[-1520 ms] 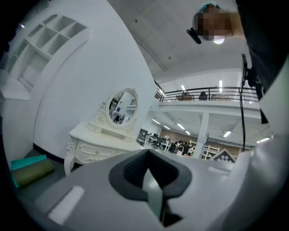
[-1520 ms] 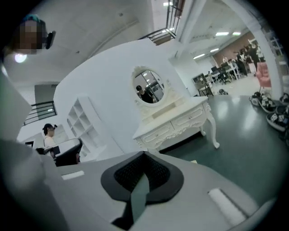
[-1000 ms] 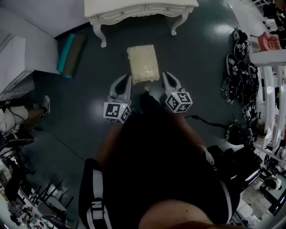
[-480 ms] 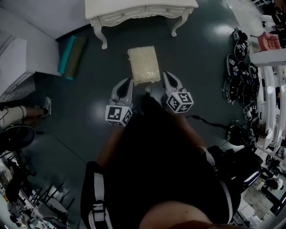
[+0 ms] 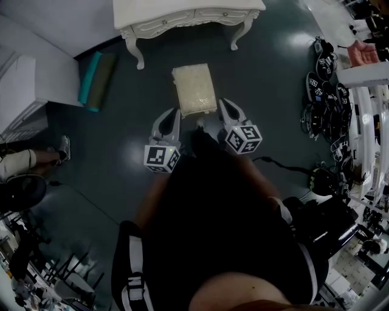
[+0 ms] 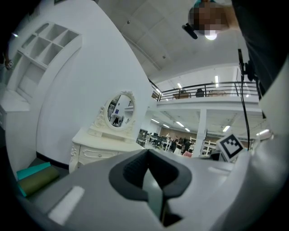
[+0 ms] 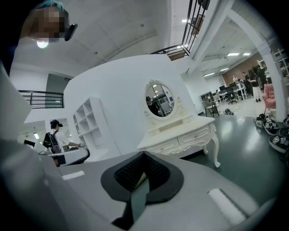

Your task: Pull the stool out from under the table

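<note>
The stool [image 5: 194, 90], with a cream cushioned top, stands on the dark floor out in front of the white ornate table [image 5: 182, 15], apart from its legs. My left gripper [image 5: 172, 115] points at the stool's near left corner and my right gripper [image 5: 222, 106] at its near right corner. Both tips lie close beside the seat, and I cannot tell whether they touch it. In the left gripper view the jaws [image 6: 146, 155] are shut, with the table [image 6: 97, 146] and its oval mirror beyond. The right gripper's jaws [image 7: 143, 158] are shut too, facing the table [image 7: 180, 137].
Rolled teal and olive mats [image 5: 96, 78] lie on the floor at the left, by a white cabinet [image 5: 21, 91]. Cables and gear [image 5: 325, 91] are piled at the right, next to a white frame [image 5: 364, 121]. A seated person's leg [image 5: 24, 161] shows at the left edge.
The stool and both grippers keep their places. The view has drifted slightly, and the person at the left edge has shifted.
</note>
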